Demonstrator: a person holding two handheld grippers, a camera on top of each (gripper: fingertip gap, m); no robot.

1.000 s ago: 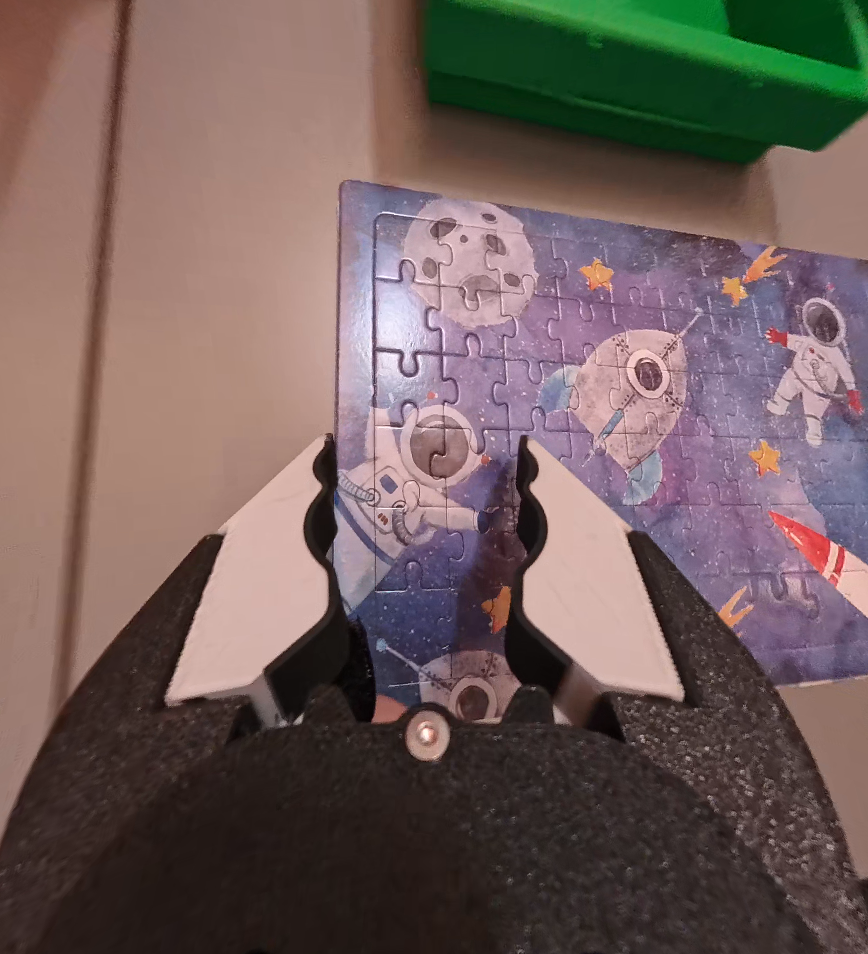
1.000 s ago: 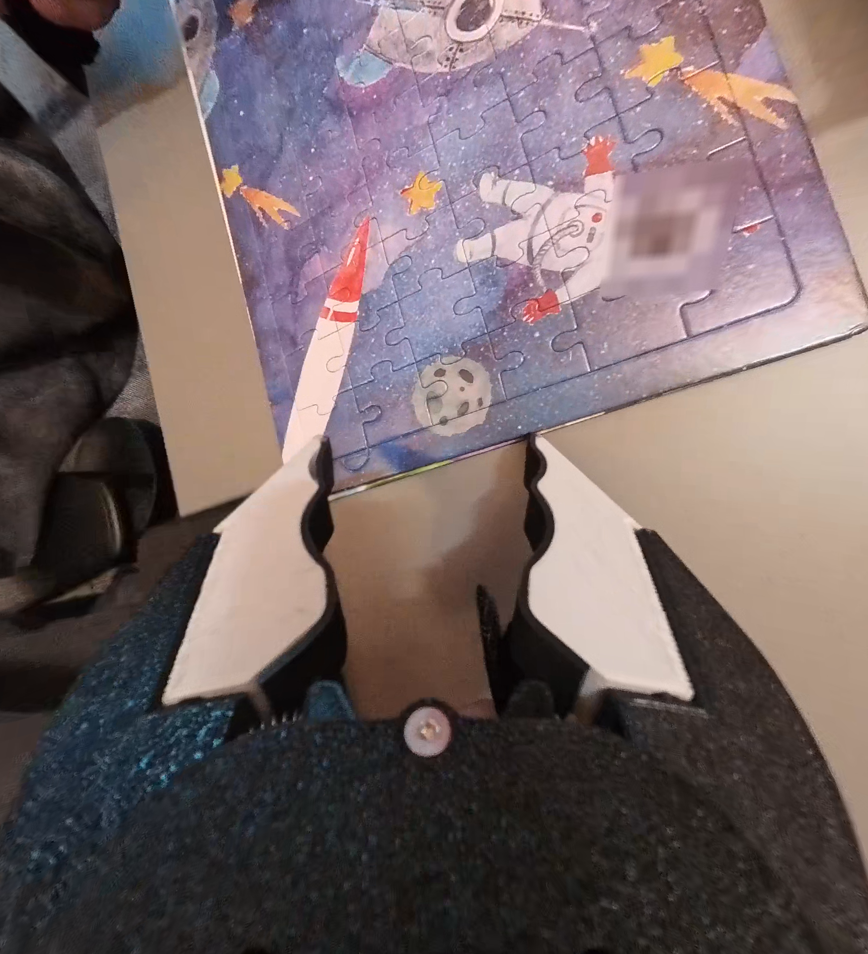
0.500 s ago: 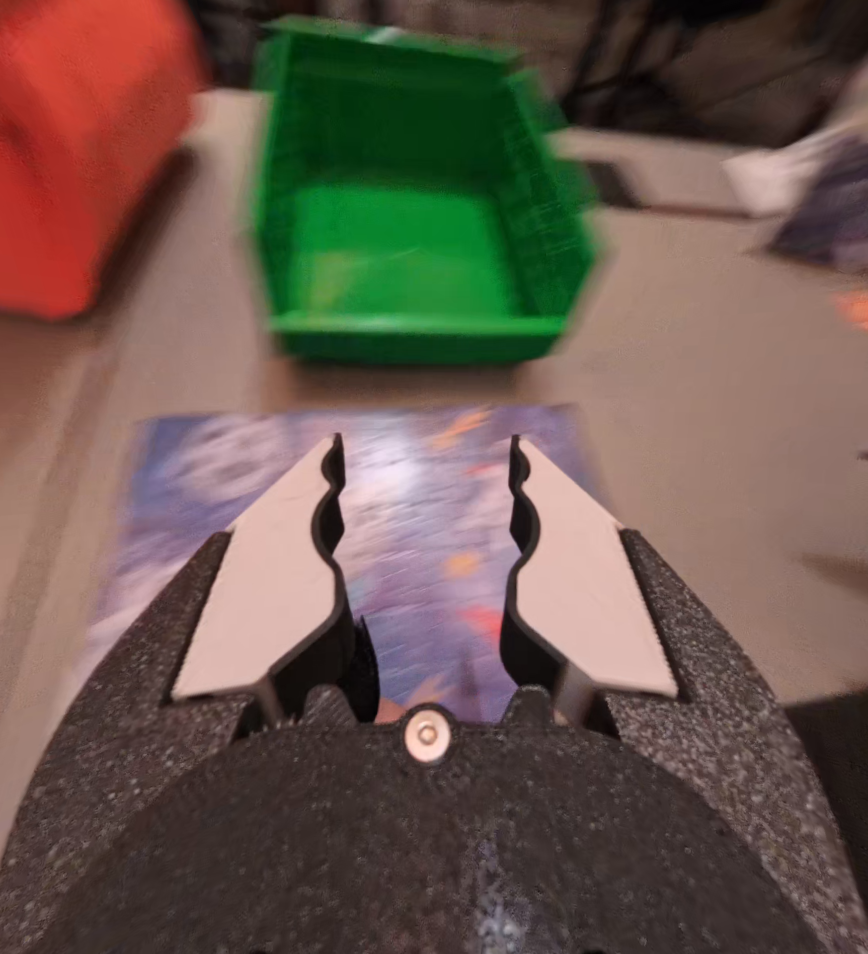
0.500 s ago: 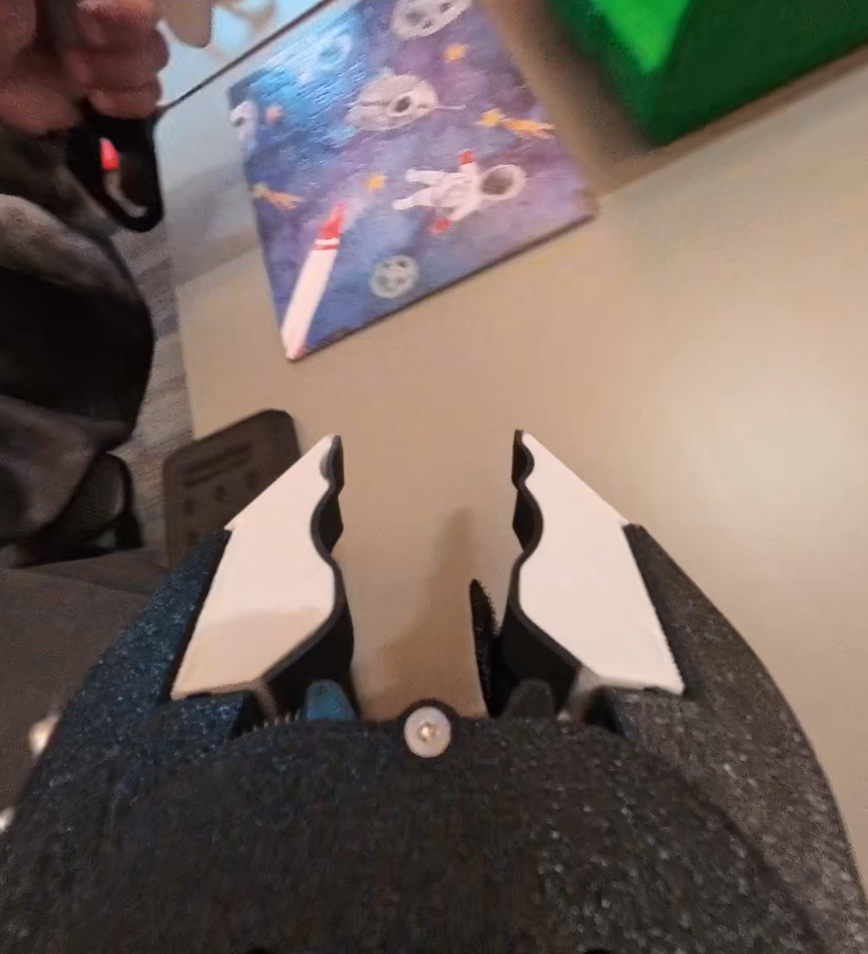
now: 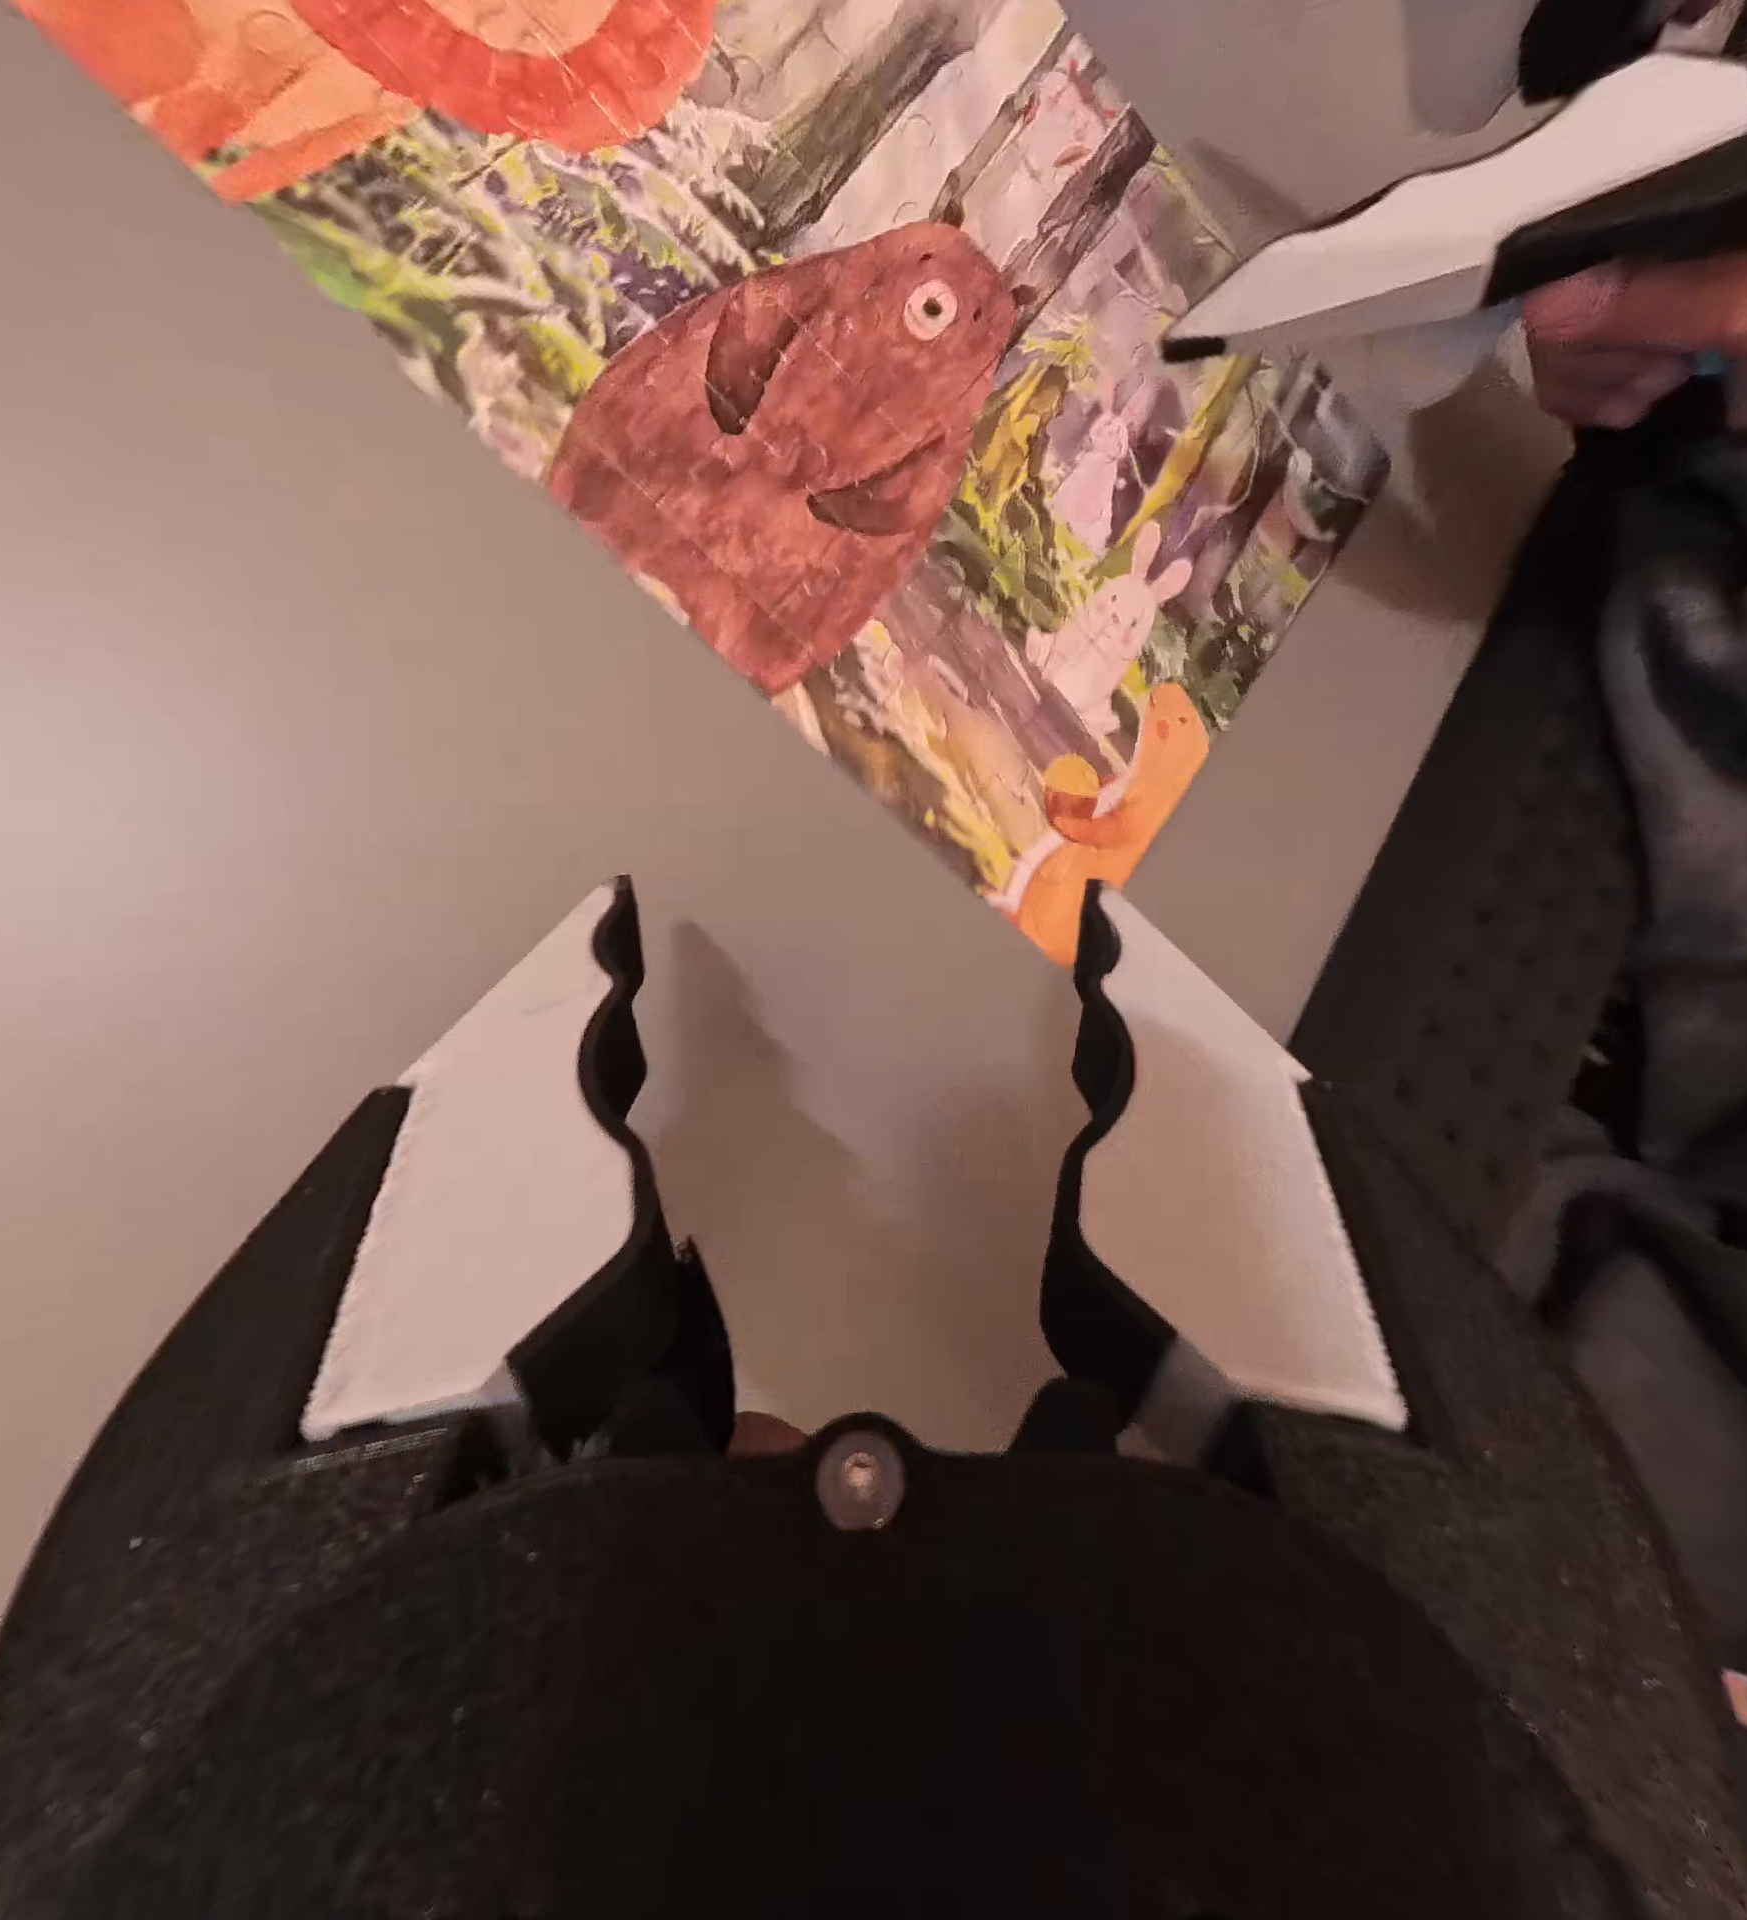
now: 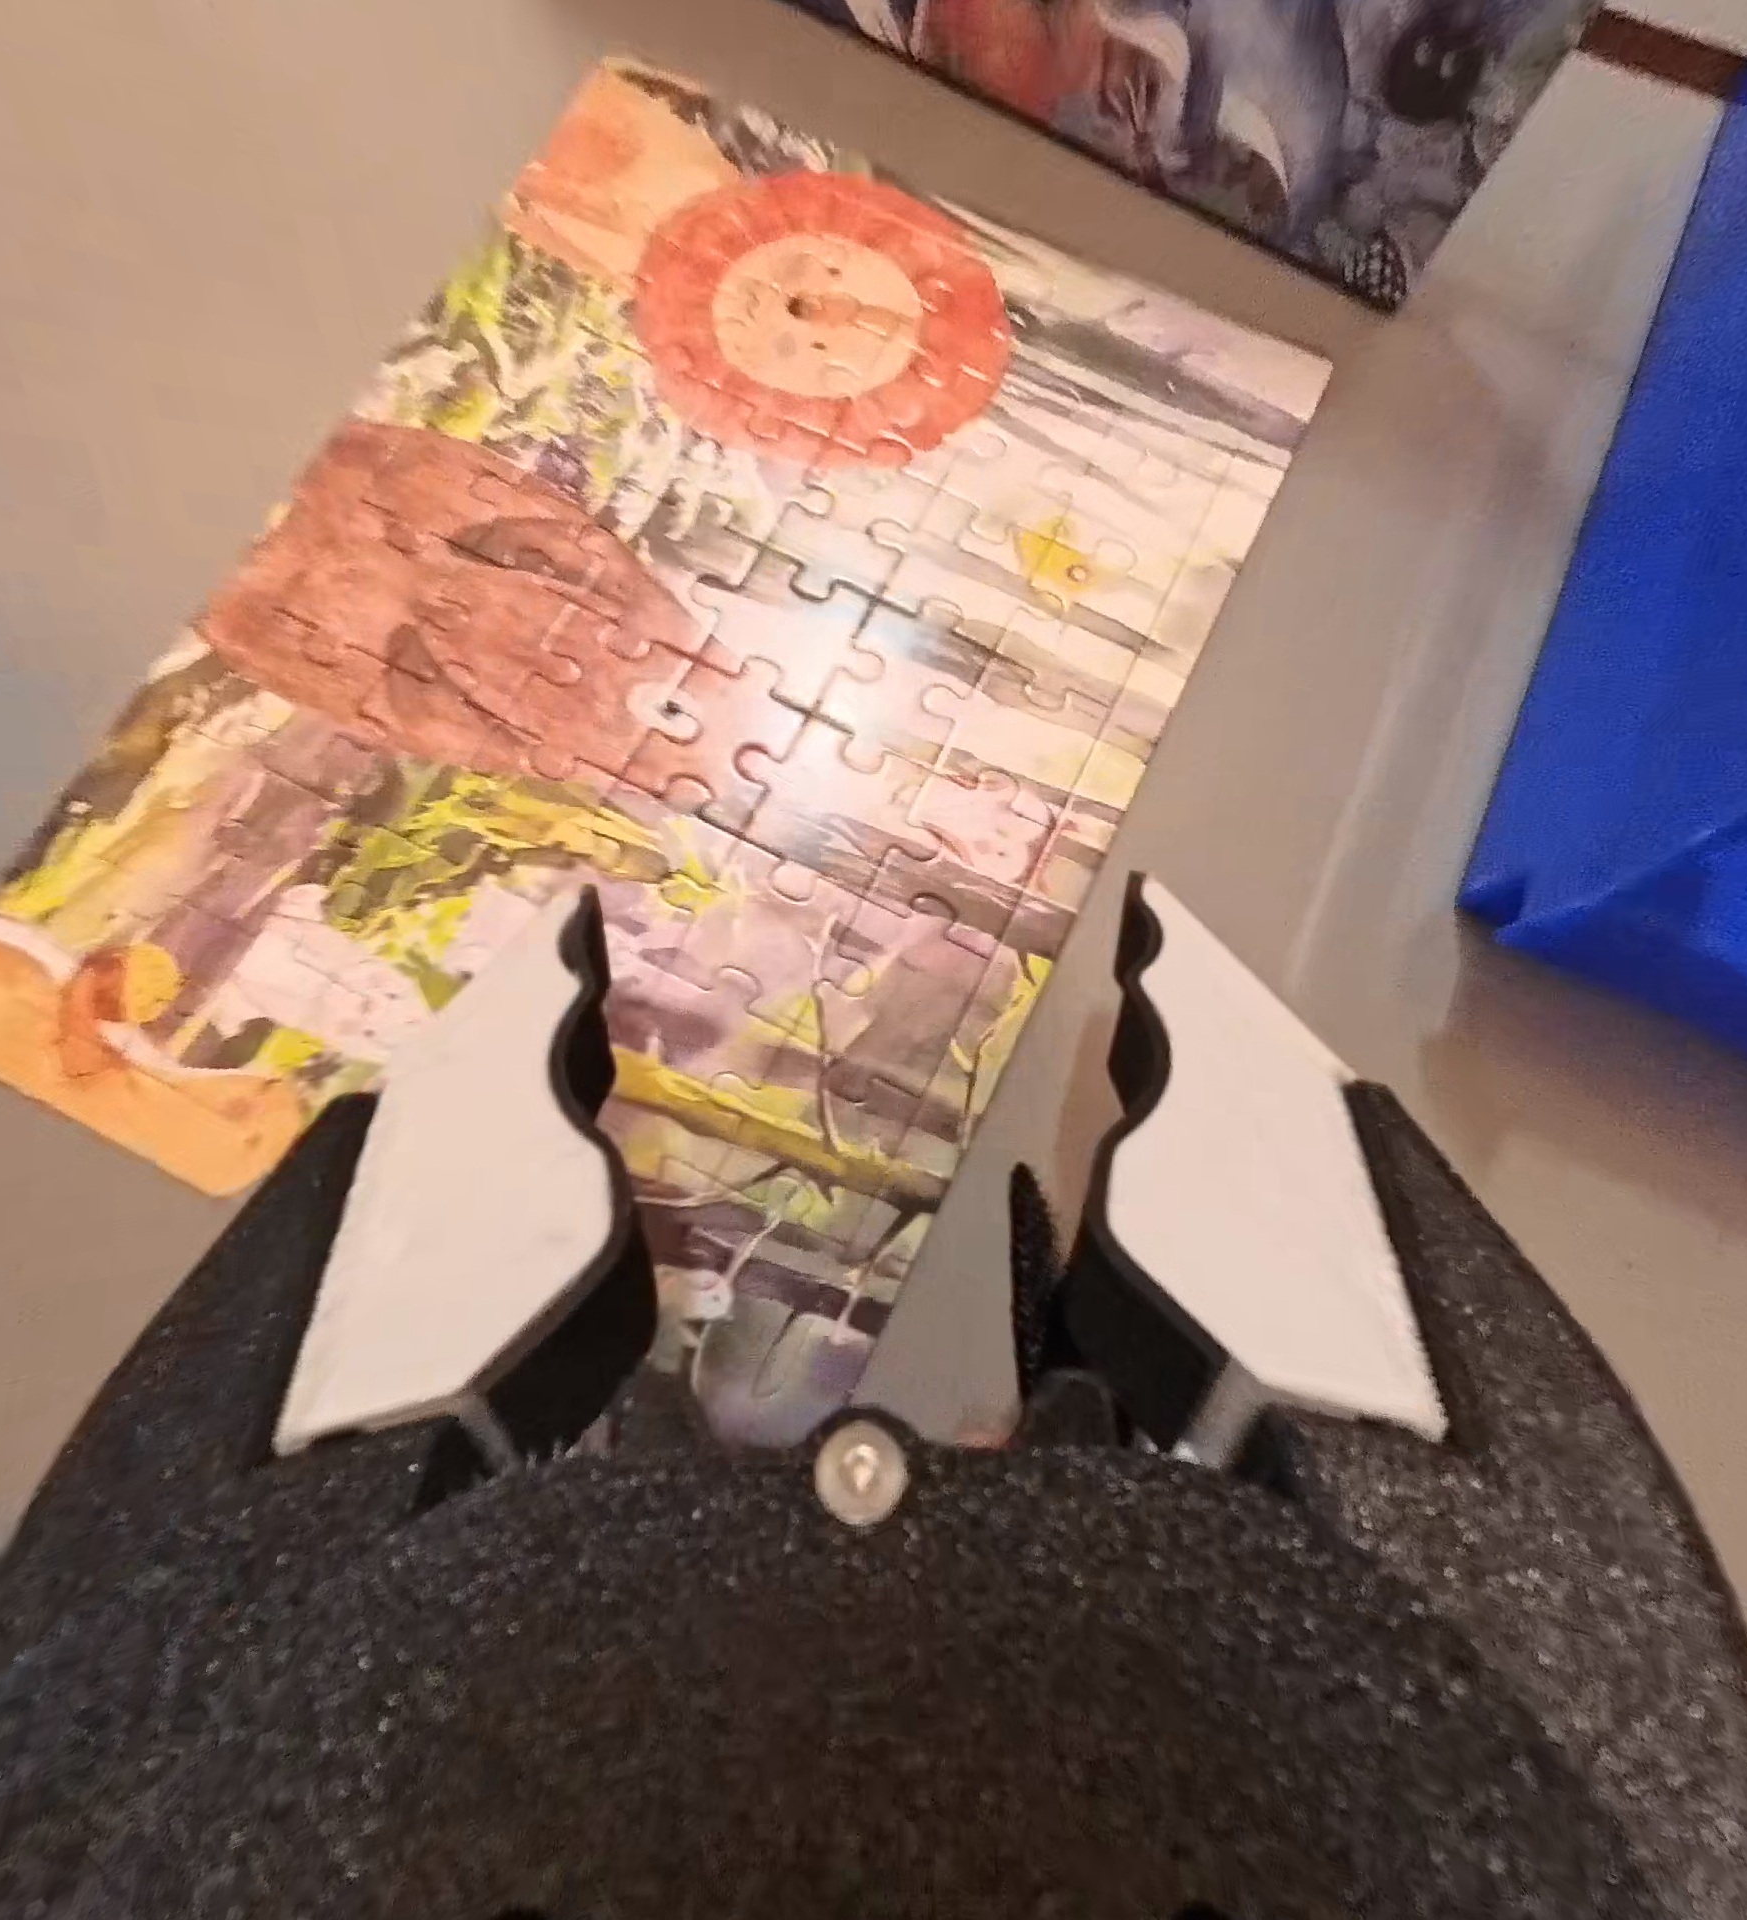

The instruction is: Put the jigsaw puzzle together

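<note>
Right wrist view: right hand-held gripper (image 6: 853, 894), fingers apart, apparently above jigsaw puzzle (image 6: 703, 644).

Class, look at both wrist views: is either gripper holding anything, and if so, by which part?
Nothing is held. The left gripper and right gripper are both open and empty above the animal puzzle.

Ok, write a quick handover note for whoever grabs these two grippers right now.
Left gripper: open, empty, over bare table just off the forest puzzle's corner.
Right gripper: open, empty, over the same puzzle's near edge.
Puzzle lies flat; no gaps or loose pieces show, though both views cut off part of it.
A blue box stands to its right, and another picture lies behind.
Left: check the hidden edges.
</note>
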